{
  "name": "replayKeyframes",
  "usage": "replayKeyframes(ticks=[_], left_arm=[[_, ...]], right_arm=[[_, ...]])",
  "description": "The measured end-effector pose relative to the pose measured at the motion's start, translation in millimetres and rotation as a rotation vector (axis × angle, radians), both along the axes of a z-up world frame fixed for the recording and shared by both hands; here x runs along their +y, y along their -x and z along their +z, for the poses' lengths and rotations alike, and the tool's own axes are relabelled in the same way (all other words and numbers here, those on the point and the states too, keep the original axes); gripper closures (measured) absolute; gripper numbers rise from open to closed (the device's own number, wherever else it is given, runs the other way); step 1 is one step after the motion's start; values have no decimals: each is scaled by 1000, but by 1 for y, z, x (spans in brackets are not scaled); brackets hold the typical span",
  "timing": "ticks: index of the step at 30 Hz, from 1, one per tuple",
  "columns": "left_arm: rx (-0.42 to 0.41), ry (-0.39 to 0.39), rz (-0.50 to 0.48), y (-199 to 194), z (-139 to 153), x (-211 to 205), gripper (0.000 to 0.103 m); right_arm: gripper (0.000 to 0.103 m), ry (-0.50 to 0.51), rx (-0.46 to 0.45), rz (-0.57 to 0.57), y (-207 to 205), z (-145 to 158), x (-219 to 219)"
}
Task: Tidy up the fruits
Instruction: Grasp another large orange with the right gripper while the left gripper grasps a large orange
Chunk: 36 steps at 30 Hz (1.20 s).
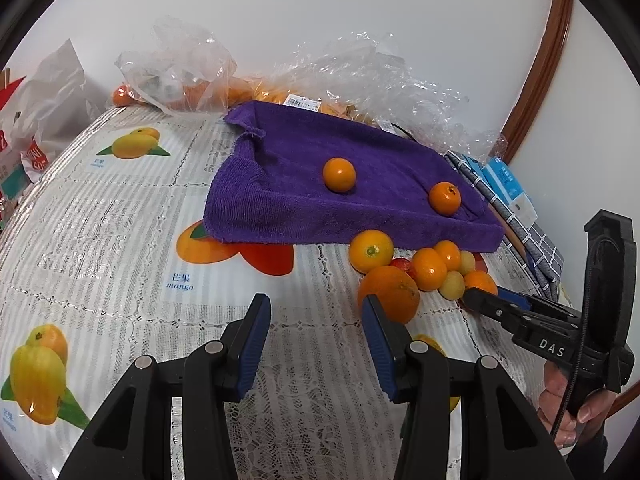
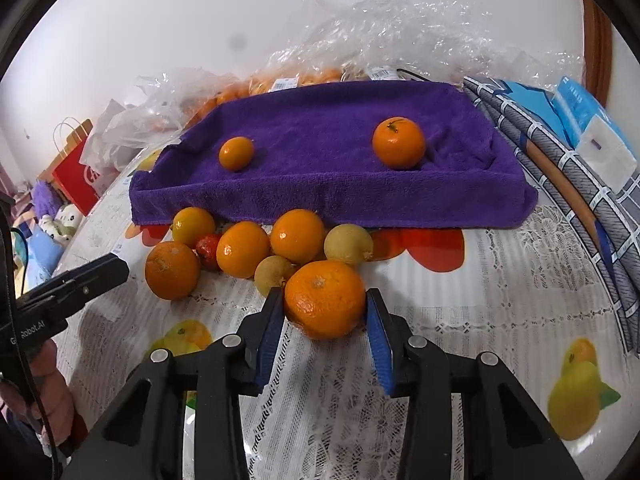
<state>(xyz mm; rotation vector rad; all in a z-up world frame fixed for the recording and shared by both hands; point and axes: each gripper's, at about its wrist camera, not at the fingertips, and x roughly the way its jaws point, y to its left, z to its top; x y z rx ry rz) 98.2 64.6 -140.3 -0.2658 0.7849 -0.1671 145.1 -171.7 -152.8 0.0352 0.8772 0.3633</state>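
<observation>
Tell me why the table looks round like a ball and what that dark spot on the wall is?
Left wrist view: the fisheye lens bulges the flat tablecloth and blacks out the corners. Right wrist view: same bending; the grey smudge looks like dirt on the lens, and the oranges show small glare spots.

Both wrist views low, facing purple towel (image 1: 340,184); share fruit pile (image 2: 256,248).

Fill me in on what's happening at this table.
A person is sorting fruit with a hand-held gripper in each hand. The right hand-held gripper has closed on a large orange at the front of a loose fruit pile on the tablecloth. The left hand-held gripper hovers beside the pile, open and empty. Two oranges already sit on the purple towel behind it.
</observation>
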Motion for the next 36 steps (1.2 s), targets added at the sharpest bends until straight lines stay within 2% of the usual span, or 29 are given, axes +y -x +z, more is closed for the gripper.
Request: replayKeyframes(ticks=[6, 12, 19, 24, 28, 32, 36], left_arm=[[3, 3, -3, 0, -1, 0, 58], [8, 5, -14, -1, -2, -1, 58], [6, 10, -22, 1, -2, -1, 58], [-2, 15, -49, 2, -1, -4, 58], [10, -6, -84, 1, -2, -11, 58], [19, -87, -107, -3, 0, -32, 58], [39, -89, -133, -14, 0, -52, 58]], right_arm=[[63, 9, -30, -45, 20, 6, -18], [63, 44, -9, -49, 42, 7, -34], [62, 31, 0, -71, 40, -3, -36], [63, 36, -41, -99, 45, 2, -38], [62, 12, -73, -108, 51, 7, -45], [62, 3, -80, -121, 52, 8, -48], [62, 11, -76, -109, 52, 7, -45]])
